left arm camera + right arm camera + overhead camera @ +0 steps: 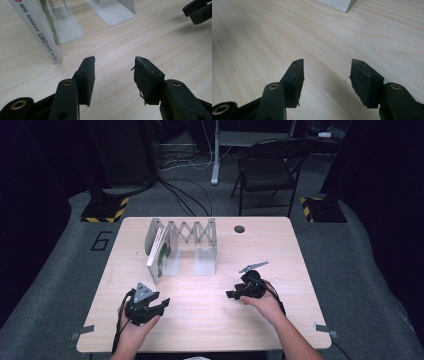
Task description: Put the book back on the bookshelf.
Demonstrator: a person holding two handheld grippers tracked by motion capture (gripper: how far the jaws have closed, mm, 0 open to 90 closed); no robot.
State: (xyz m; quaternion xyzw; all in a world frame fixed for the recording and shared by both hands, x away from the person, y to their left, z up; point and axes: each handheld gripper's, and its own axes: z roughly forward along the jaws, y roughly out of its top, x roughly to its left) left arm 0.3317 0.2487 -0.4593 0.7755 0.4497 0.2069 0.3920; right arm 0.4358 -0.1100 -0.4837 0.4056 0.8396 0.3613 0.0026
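Both the left gripper (159, 305) and right gripper (233, 294) hover with jaws wide and empty near the surface's front edge, while the book (159, 254) leans, seemingly, against the rack (192, 236) toward the rear-left.

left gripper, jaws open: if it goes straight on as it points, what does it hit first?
Probably bare table: the left gripper aims between the leaning book and the metal bookend base. Depth is unclear; the bookend could come next.

The book's (37, 27) top is cut off, its small print seemingly illegible.
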